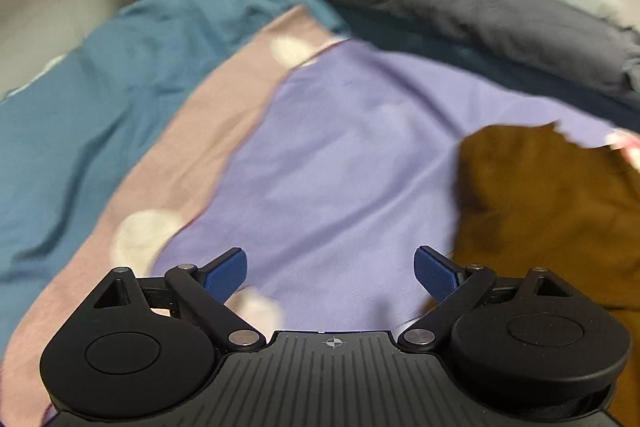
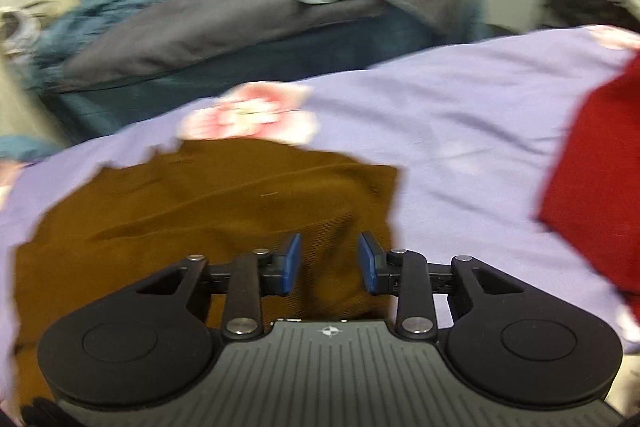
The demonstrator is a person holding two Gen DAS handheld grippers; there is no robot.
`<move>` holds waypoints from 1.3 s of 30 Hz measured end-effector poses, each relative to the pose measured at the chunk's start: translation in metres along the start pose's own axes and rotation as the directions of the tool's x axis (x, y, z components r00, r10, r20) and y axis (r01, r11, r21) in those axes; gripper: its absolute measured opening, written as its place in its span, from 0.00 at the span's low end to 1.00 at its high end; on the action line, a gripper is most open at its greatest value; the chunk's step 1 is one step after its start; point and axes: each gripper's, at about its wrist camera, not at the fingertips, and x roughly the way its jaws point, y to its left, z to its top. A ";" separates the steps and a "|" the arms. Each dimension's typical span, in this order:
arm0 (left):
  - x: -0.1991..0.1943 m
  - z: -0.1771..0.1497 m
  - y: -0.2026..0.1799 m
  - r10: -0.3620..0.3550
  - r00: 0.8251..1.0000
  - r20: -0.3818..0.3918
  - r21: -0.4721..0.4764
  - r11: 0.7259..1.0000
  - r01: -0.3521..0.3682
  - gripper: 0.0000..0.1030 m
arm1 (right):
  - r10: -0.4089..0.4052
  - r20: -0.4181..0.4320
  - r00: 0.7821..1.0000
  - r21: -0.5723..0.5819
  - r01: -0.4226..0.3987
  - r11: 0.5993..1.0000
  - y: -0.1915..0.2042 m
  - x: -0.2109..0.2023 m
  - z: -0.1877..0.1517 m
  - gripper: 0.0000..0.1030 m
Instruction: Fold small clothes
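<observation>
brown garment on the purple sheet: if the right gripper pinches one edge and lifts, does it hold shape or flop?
Likely flops: the brown garment lies flat with soft creases, so it should drape from the right gripper. It probably weighs little, being thin knit. Pushed, it may bunch on the purple sheet rather than slide.

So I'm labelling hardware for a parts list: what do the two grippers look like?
Both match: the left gripper and right gripper have black linkage arms with silver pivot pins, two round black discs, a ribbed grey base with a small crosshair mark, and blue textured pads on the jaws.
</observation>
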 end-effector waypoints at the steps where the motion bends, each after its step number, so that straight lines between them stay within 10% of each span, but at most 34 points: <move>1: 0.003 0.006 -0.009 -0.016 1.000 0.007 0.019 1.000 0.016 1.00 | 0.014 -0.021 1.000 0.040 -0.014 0.999 -0.005 0.004 0.001 0.32; 12: 0.090 0.057 -0.090 -0.136 0.989 -0.053 0.048 0.989 0.139 1.00 | 0.088 -0.057 0.994 -0.044 -0.091 0.995 -0.013 0.015 -0.001 0.02; 14: 0.102 0.064 -0.091 -0.167 0.980 -0.107 0.025 0.985 0.170 0.55 | 0.087 -0.048 0.995 0.030 -0.086 0.996 -0.026 0.009 0.000 0.02; 20: 0.111 0.071 -0.091 -0.128 0.986 -0.110 0.062 0.989 0.135 0.51 | 0.131 -0.067 0.989 0.042 -0.128 0.991 -0.034 0.018 0.001 0.04; 24: 0.114 0.073 -0.092 -0.100 0.989 -0.110 0.063 0.992 0.108 0.52 | 0.139 -0.092 0.986 -0.048 -0.143 0.989 -0.015 0.023 -0.004 0.06; 29: 0.115 0.075 -0.096 -0.080 0.991 -0.106 0.121 0.988 0.093 0.58 | -0.179 -0.163 0.970 0.009 0.183 0.983 -0.031 0.037 -0.008 0.10; 32: 0.115 0.076 -0.095 -0.072 0.991 -0.111 0.120 0.989 0.085 0.64 | -0.077 -0.141 0.987 0.209 0.105 0.972 -0.057 0.021 -0.008 0.11; 36: 0.110 0.077 -0.097 -0.046 0.993 -0.107 0.152 0.986 0.062 0.73 | 0.029 -0.045 0.999 0.069 -0.026 0.997 -0.037 0.005 -0.005 0.18; 39: 0.100 0.078 -0.092 0.007 0.996 -0.086 0.163 0.987 0.007 1.00 | 0.041 -0.123 0.992 0.123 -0.026 0.992 -0.031 0.010 -0.004 0.23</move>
